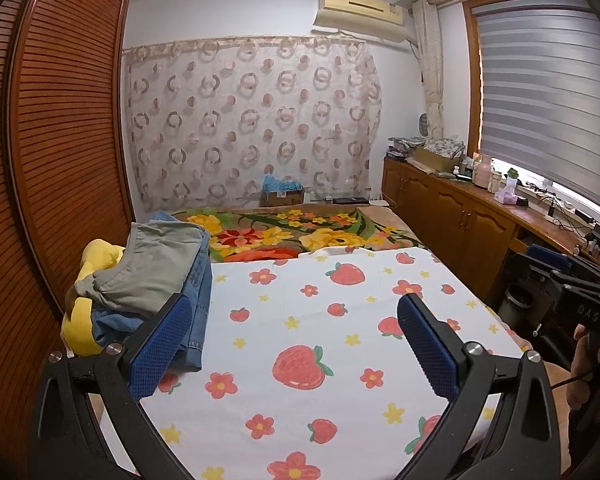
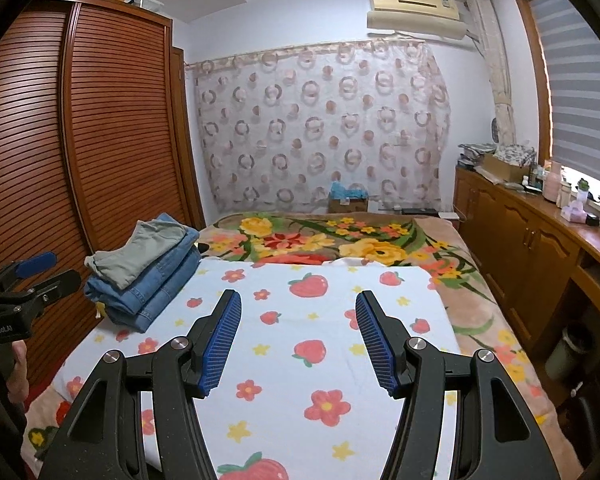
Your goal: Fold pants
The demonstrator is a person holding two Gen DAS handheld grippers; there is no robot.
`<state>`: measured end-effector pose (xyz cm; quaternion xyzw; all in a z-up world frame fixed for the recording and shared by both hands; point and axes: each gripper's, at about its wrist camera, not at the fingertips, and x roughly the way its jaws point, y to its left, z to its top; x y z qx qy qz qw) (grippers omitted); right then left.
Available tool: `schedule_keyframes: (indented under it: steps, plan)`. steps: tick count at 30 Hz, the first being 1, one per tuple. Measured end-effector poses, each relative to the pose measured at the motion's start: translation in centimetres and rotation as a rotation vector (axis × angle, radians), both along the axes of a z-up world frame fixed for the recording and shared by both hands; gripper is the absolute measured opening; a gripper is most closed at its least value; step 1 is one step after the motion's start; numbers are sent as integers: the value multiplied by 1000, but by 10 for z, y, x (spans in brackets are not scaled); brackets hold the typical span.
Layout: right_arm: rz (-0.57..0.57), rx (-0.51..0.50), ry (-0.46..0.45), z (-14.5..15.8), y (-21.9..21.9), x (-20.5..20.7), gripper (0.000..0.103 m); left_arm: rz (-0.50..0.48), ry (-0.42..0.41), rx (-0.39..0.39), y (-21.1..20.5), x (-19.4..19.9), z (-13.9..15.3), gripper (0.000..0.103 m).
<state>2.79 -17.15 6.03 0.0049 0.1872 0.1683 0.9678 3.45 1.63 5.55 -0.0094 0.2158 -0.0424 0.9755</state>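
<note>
A stack of folded pants lies at the bed's left edge: grey-green pants (image 1: 156, 268) (image 2: 140, 252) on top of blue jeans (image 1: 192, 320) (image 2: 148, 296). My left gripper (image 1: 292, 304) is open and empty, held above the strawberry-print sheet (image 1: 320, 320), with its left finger just in front of the stack. My right gripper (image 2: 298, 300) is open and empty above the same sheet (image 2: 320, 344), to the right of the stack. Each gripper also shows at the edge of the other's view: the right one (image 1: 560, 276), the left one (image 2: 40, 272).
A yellow item (image 1: 80, 320) lies under the stack. A floral blanket (image 1: 300, 236) covers the far bed. A slatted wooden wardrobe (image 1: 60, 140) stands left. A wooden cabinet (image 1: 460, 216) with clutter runs along the right under the window. A bin (image 2: 572, 348) stands beside the bed.
</note>
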Motion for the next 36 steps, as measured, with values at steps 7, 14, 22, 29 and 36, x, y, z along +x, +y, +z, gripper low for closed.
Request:
schedule_keyframes:
  steps: [7, 14, 22, 29, 36]
  plan:
    - [0, -1, -3, 0, 0, 3, 62, 6, 1, -2, 2, 1, -4, 103]
    - [3, -1, -6, -2, -4, 3, 62, 4, 1, -1, 2, 0, -4, 103]
    - [2, -1, -10, -4, -7, 1, 62, 4, 1, -1, 2, 0, -3, 103]
    - [4, 1, -9, -4, -7, 0, 62, 4, 2, -3, 2, 0, -3, 103]
    - [-1, 1, -9, -5, -11, -2, 62, 3, -5, -4, 6, -2, -5, 103]
